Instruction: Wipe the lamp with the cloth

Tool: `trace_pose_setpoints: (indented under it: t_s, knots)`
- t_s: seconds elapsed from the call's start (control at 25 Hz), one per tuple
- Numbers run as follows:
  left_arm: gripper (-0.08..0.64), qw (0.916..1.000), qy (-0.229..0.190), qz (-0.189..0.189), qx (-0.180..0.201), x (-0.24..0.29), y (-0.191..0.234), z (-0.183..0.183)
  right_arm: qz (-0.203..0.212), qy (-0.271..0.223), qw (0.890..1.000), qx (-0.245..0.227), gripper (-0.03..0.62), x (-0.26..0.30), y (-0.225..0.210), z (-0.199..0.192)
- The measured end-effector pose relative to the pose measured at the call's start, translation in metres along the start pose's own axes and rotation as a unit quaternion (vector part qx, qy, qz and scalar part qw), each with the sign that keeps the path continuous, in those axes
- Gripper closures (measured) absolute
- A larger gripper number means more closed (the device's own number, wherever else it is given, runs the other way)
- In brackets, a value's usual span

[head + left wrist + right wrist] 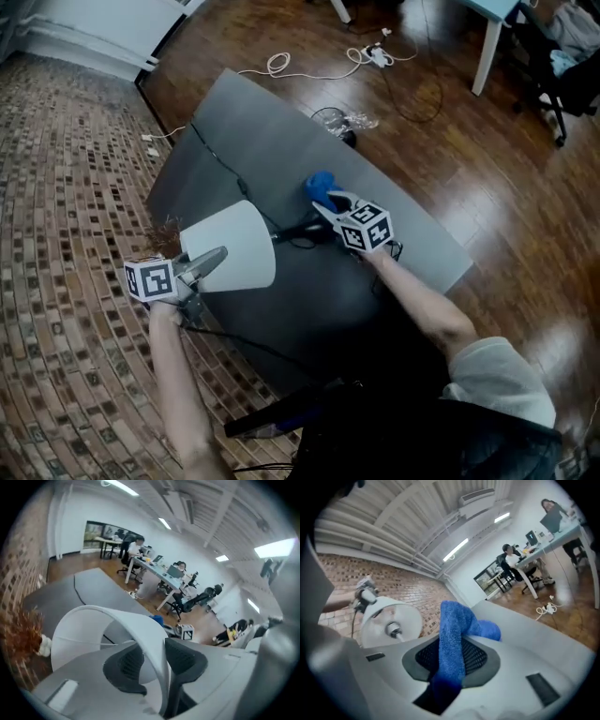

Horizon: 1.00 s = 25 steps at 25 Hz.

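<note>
So the left gripper's (157, 663) jaws sit narrow on the rim of the lamp's white shade (93, 620). One pad is inside and one outside, with the thin wall pinched between them. The right gripper's (450, 663) jaws are clamped together on the blue cloth (454, 625), which pokes up past the pads and flops over to one side.

Moving outward in the head view, we see the left forearm coming up from the bottom edge. Its gripper angles down onto the shade from the lower left, with its marker cube (150, 278) just beside the shade. The right arm reaches in from the lower right, over the grey tabletop (281, 141), and holds the cloth a little beyond the shade without touching it. The lamp (281, 230) is tipped over, with the shade on its side near the tabletop edge by the brick wall (66, 187).

The views don't all show the same things. From the head view we only get the outside of the shade. The right gripper view looks straight into its open mouth, so the bulb (392, 630) shows there. The left gripper view looks past the shade's rim and catches a bit of the cloth and the right gripper's cube (187, 631) behind it. It also shows people (136, 548) at desks far back in the room. Only the head view shows the wooden floor (506, 187) with cables (309, 66) lying on it.
</note>
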<state>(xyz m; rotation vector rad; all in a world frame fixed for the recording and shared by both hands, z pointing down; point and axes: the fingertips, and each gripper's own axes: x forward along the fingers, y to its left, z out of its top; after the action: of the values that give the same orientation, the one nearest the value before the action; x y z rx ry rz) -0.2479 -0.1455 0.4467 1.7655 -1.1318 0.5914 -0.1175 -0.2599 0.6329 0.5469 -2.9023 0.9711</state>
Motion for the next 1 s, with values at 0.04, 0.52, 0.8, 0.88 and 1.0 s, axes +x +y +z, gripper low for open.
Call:
trace_pose_setpoints:
  t_s: [0.04, 0.52, 0.8, 0.88, 1.0]
  knots:
    - [0.413, 0.9997, -0.003, -0.006, -0.022, 0.002, 0.006, 0.004, 0.018, 0.004, 0.999, -0.036, 0.497, -0.005, 0.027, -0.008]
    - [0.411, 0.9924, -0.022, 0.002, -0.121, -0.002, 0.040, 0.004, -0.071, 0.178, 0.886, -0.423, 0.493, 0.004, 0.030, -0.067]
    - [0.411, 0.9936, -0.022, -0.005, -0.110, -0.002, 0.040, 0.010, 0.122, 0.068, 0.898, -0.417, 0.494, 0.048, 0.171, -0.037]
    - [0.410, 0.9929, -0.024, 0.007, -0.116, -0.002, 0.039, 0.005, 0.155, 0.065, 0.944, -0.285, 0.494, 0.061, 0.182, -0.039]
    - [0.407, 0.9894, -0.034, 0.018, -0.140, -0.004, 0.046, 0.000, 0.140, 0.093, 0.939, -0.300, 0.492, 0.061, 0.173, -0.057]
